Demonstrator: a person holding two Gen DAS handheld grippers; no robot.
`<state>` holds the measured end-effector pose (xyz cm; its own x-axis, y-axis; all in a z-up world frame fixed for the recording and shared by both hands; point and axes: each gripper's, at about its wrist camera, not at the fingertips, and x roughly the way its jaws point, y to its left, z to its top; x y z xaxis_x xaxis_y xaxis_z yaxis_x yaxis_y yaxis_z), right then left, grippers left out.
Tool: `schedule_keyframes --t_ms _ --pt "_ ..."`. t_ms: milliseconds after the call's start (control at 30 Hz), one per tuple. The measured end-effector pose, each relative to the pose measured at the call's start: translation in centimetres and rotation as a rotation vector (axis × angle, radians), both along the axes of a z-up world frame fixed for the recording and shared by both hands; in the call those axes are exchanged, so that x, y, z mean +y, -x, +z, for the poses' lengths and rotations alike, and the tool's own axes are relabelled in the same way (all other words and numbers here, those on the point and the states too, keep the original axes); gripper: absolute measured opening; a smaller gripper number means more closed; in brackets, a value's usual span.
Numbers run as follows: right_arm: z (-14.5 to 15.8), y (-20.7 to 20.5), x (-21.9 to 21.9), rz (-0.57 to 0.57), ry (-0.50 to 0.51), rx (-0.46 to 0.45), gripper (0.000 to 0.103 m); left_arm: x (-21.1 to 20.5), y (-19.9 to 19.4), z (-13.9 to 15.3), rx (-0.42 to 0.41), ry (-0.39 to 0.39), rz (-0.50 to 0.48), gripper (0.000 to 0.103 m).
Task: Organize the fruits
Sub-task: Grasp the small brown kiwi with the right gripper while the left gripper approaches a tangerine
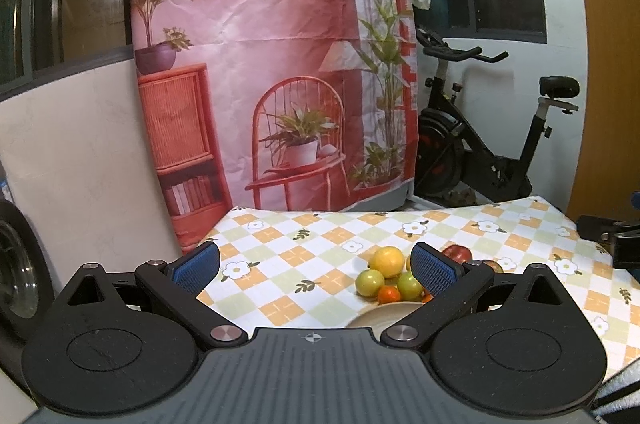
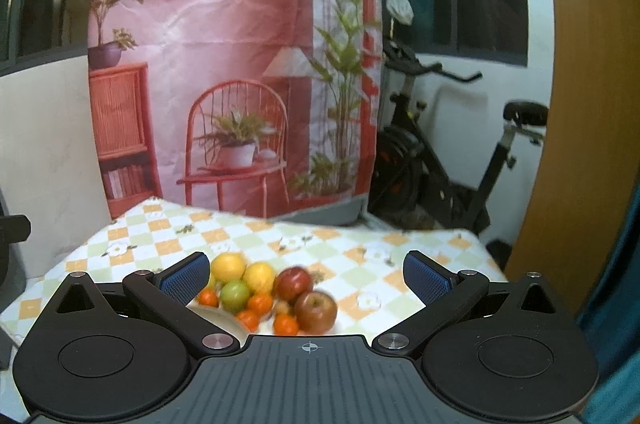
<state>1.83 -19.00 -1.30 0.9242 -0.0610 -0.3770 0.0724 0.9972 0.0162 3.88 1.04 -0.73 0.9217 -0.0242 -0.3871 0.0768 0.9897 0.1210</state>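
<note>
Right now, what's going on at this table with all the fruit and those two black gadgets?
A person holds two handheld grippers above a table with a checked flowery cloth, about to sort fruit. Both the left gripper and the right gripper have their jaws wide open and hold nothing. The fruit lies in a heap: yellow lemons, green apples, small oranges and red apples, some beside a pale plate. Nothing is picked up yet.

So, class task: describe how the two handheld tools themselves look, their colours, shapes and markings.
Both match. The left tool and right tool each have black linkage arms, round black discs, silver pivot pins, a ribbed grey body with a small crosshair mark, and blue textured finger pads.
</note>
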Motion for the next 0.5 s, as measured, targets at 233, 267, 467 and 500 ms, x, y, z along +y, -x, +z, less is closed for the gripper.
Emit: schedule_keyframes --t_ms 233,267,467,500 --pt "-1.6 -3.4 -3.5 -0.026 -0.034 -0.038 0.103 0.4 -3.4 -1.2 0.019 0.064 -0.036 0.094" --pt "-2.1 -3.8 -3.8 -0.047 -0.028 -0.061 0.103 0.3 -3.9 -1.5 0.024 0.064 -0.041 0.093" --pt "-5.4 -6.9 -6.1 -0.077 -0.059 -0.096 0.103 -0.2 -7.0 -3.3 0.043 0.010 0.007 0.092" --pt "-5.9 -7.4 -6.4 -0.076 -0.067 -0.092 0.103 -0.2 -7.5 -3.5 0.048 0.008 0.002 0.092"
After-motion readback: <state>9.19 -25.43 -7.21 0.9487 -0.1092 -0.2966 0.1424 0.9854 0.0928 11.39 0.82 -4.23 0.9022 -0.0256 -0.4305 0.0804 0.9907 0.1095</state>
